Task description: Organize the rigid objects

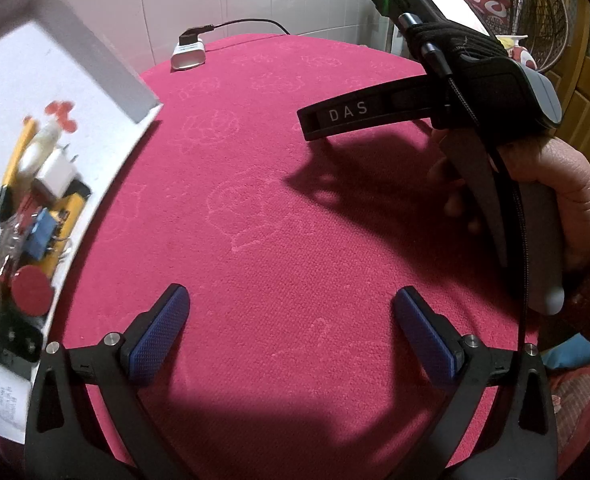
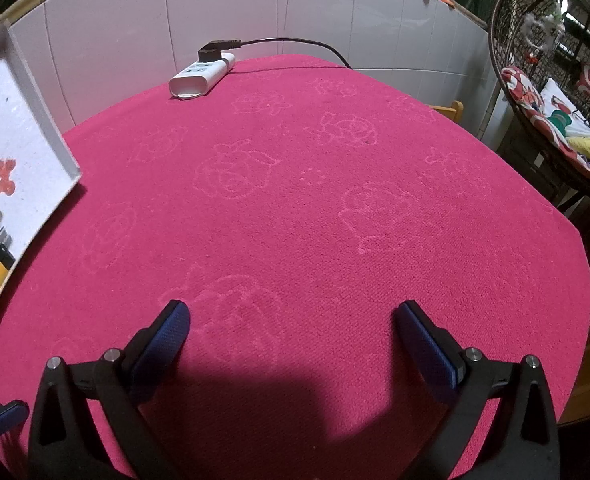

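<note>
Each tool [image 1: 291, 320] has black arms, blue textured pads [image 1: 159, 332], silver screws; the right one reads "DAS".

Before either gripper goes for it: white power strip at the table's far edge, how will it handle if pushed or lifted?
The power strip looks rigid and flat-bottomed, so it would probably slide, not roll. Its smooth rounded shell may slip between pads. The plugged-in black cable will likely tug back and limit travel.
</note>
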{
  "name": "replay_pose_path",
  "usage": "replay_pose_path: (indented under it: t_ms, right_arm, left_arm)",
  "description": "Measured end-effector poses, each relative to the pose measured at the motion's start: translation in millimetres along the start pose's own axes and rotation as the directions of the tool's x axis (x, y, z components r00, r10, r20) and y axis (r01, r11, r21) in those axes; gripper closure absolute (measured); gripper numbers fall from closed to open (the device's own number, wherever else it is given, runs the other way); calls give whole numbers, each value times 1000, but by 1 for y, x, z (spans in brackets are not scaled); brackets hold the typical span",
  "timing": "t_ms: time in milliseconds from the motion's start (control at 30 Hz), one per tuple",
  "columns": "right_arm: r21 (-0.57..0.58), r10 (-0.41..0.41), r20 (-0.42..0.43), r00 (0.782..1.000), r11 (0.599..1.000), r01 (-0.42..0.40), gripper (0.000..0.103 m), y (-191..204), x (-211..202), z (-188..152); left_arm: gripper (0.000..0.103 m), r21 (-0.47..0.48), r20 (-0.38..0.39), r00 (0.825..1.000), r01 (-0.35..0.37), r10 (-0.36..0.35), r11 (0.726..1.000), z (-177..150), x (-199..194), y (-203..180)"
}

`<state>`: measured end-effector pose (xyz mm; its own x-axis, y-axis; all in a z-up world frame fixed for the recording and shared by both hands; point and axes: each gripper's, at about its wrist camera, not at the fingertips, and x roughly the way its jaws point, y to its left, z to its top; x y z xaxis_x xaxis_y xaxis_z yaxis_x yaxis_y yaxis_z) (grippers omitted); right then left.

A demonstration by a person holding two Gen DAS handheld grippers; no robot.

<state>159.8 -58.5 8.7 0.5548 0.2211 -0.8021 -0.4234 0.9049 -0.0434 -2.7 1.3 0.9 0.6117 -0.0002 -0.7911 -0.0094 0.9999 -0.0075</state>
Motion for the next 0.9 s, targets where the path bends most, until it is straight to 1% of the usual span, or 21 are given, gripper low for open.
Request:
replay_pose_path:
  t_ms: [900]
  right_arm:
    - [1,1,0,1000,1000,-1,0,0,0,1]
  left_arm:
    - [0,0,0,1000,0,0,1000,1,2,-1]
